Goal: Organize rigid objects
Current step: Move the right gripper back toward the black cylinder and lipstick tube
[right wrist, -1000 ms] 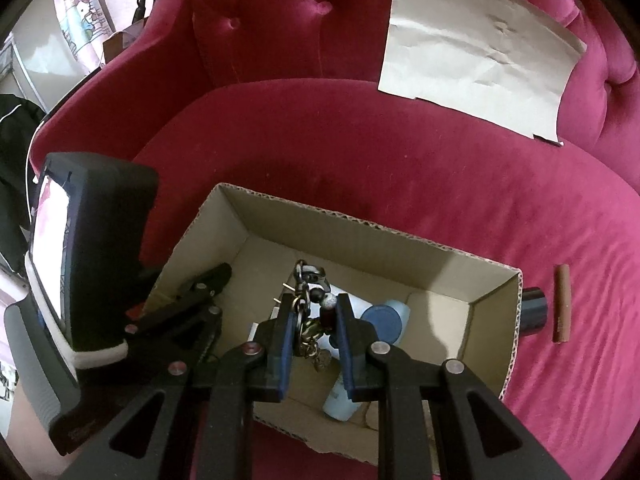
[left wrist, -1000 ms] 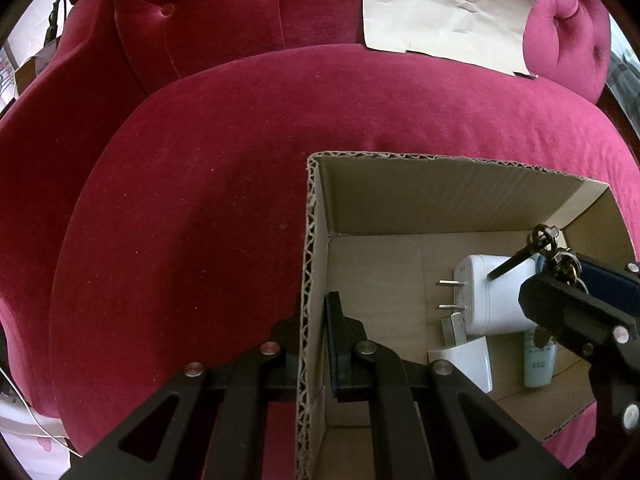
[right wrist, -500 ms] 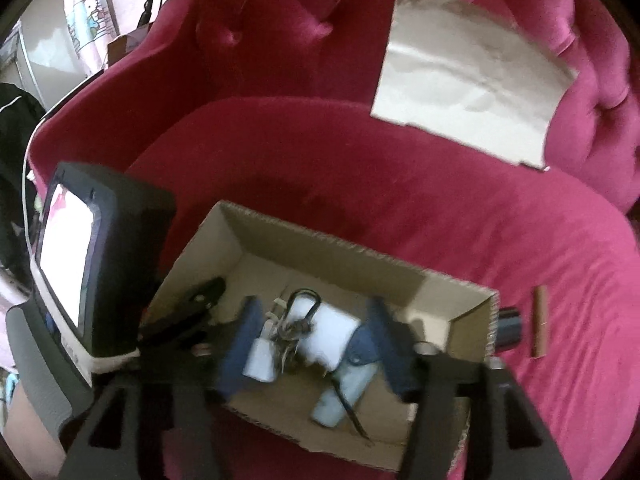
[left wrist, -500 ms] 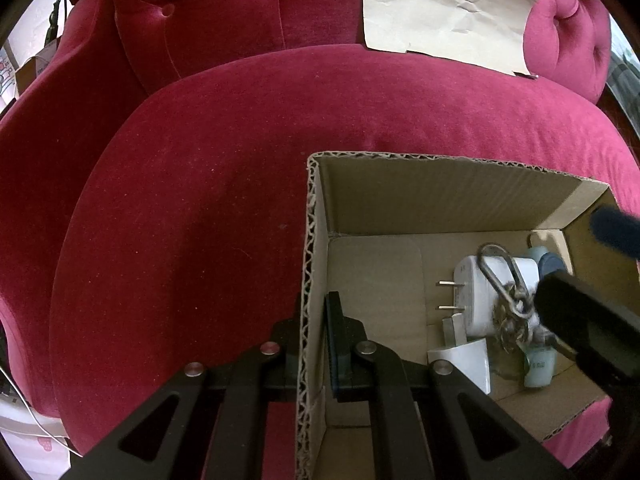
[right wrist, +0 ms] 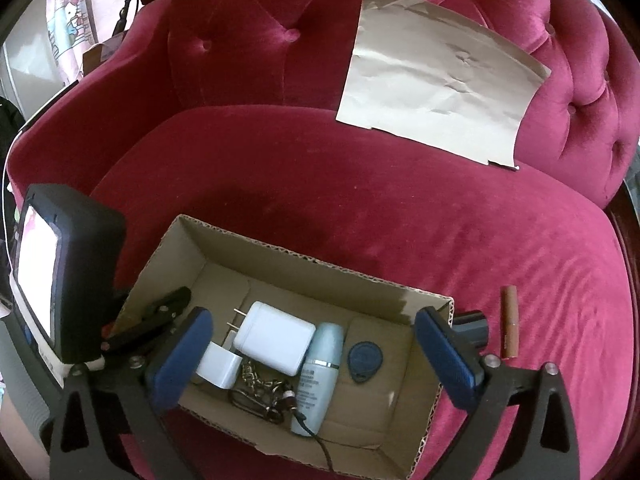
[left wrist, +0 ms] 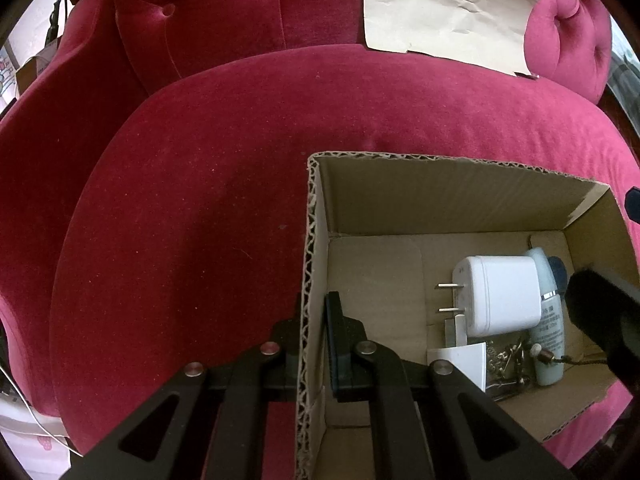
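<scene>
From the left wrist view, the left gripper (left wrist: 316, 344) is clamped on the near side wall of the cardboard box (left wrist: 440, 184), one finger outside and one inside. The box sits on the red velvet sofa seat (left wrist: 200, 220). Inside it lie a white charger (left wrist: 500, 292) with its prongs pointing towards the clamped wall, a smaller white plug (left wrist: 460, 360), a pale blue bottle (left wrist: 550, 344) and, between plug and bottle, a bunch of keys on a chain (left wrist: 508, 364). If this grip loosens or tugs, the box could tip on the soft cushion (velvet gives no firm footing) and the loose things would slide.

From the right wrist view, the right gripper (right wrist: 316, 356) has just been opening; its blue pads stand wide apart over the box with nothing between them. The bunch of keys (right wrist: 260, 388) rests on the box floor beside the white plug (right wrist: 218, 368), below the white charger (right wrist: 276, 340); its dark cord trails towards the near wall. The pale bottle (right wrist: 320, 368) and a dark blue key fob (right wrist: 364, 360) lie alongside. Outside the box, just past its right wall, remain a dark cylinder (right wrist: 474, 326) and a brown stick (right wrist: 510, 328), likely the next to collect. Withdrawing carelessly, a pad might snag the cord and drag the keys out, or strike the right wall, which the right-hand pad stands near. The dark cylinder sits against that wall, so a wide approach could knock the box.
</scene>
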Available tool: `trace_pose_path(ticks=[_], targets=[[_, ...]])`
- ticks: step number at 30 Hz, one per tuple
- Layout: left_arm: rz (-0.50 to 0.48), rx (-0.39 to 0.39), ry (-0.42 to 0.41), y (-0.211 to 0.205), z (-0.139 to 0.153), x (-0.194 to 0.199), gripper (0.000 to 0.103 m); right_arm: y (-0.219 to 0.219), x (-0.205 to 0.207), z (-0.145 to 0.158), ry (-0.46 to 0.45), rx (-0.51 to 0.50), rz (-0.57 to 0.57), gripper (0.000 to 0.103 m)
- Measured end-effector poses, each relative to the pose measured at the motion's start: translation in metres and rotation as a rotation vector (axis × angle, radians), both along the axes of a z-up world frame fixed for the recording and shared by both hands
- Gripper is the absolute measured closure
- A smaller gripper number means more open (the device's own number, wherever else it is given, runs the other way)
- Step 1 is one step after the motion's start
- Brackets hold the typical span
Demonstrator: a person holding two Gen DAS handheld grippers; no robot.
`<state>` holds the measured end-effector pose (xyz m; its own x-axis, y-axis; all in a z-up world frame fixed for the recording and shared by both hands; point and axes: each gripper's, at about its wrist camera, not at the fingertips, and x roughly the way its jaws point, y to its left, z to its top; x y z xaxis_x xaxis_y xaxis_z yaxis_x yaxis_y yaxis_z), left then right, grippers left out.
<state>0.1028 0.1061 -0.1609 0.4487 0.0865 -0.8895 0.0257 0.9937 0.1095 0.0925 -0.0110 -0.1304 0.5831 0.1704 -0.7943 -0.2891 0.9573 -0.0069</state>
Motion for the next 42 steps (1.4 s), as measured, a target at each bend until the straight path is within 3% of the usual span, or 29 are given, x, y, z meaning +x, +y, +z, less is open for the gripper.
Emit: trace_pose_path(ticks=[18,42], targets=[[-0.002,-0.001,0.001,0.001,0.0,0.001,0.095,-0.017,-0.005,0.026,-0.065,-0.008,0.008,0.0],[-0.003,0.0,0.0,0.001,0.0,0.001,0.095,-0.133,0.026,0.027,-0.07,-0.021,-0.288,0.0]])
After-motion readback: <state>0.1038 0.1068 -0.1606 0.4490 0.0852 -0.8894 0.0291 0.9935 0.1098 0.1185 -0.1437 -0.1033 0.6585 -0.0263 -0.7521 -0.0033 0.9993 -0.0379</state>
